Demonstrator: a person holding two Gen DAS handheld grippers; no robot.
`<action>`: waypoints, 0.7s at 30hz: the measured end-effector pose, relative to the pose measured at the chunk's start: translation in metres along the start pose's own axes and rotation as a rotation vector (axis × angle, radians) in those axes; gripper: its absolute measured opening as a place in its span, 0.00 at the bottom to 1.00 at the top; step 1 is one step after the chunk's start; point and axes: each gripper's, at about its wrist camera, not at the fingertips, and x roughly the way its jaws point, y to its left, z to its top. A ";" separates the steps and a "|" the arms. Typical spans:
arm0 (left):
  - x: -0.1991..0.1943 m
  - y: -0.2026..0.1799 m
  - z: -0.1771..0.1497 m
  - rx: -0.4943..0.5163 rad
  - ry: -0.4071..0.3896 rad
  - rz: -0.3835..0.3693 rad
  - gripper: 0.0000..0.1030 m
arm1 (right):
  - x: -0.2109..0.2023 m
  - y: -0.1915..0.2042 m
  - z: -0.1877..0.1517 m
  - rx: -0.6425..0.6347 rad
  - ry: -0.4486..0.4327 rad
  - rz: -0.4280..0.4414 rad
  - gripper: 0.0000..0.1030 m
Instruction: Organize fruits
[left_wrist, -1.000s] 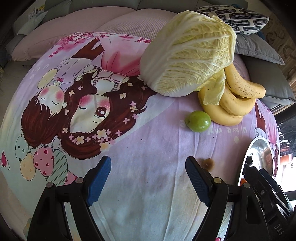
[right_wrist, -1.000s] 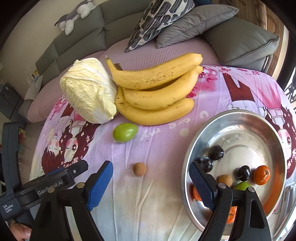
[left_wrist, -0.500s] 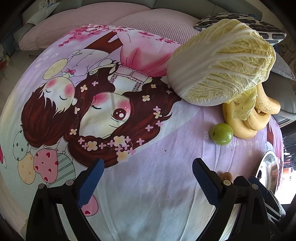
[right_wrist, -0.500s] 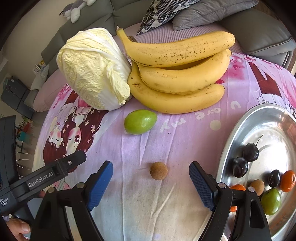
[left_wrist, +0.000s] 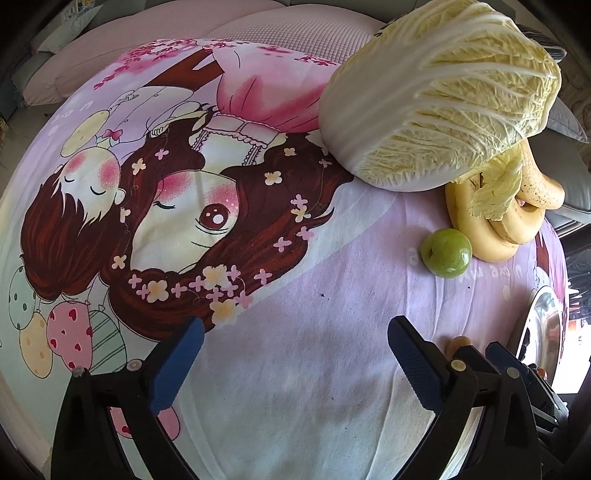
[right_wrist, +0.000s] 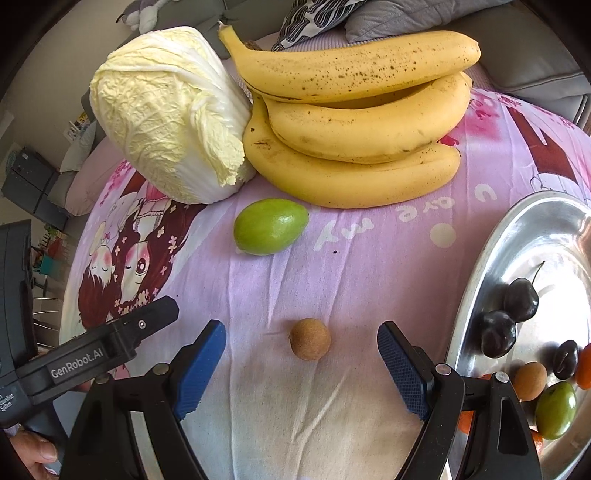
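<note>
The right gripper (right_wrist: 301, 363) stands wide, holding nothing, its blue pads either side of a small brown longan (right_wrist: 309, 338) lying on the cartoon-print cloth (right_wrist: 369, 266). A green fruit (right_wrist: 270, 226) (possibly a jujube) sits at 12 o'clock from the longan, just below the bananas (right_wrist: 354, 122) and napa cabbage (right_wrist: 168, 114). At 3 o'clock, the steel plate (right_wrist: 517, 236) holds dark cherries (right_wrist: 509, 314). The left gripper (left_wrist: 295, 363) is also wide and empty over bare cloth.

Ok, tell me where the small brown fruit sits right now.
In the right wrist view the small brown fruit lies on the cloth between the open right gripper fingers, below the green fruit, left of the metal tray.
</note>
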 end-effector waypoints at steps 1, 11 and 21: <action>0.002 -0.002 -0.001 0.003 0.012 -0.001 0.97 | 0.000 0.000 0.000 -0.005 -0.001 -0.011 0.83; 0.011 -0.015 -0.006 0.003 0.066 -0.027 0.97 | 0.007 0.006 -0.002 -0.015 0.006 -0.012 0.43; 0.008 -0.016 -0.005 -0.015 0.061 -0.065 0.92 | 0.009 0.002 -0.004 -0.009 0.020 -0.011 0.27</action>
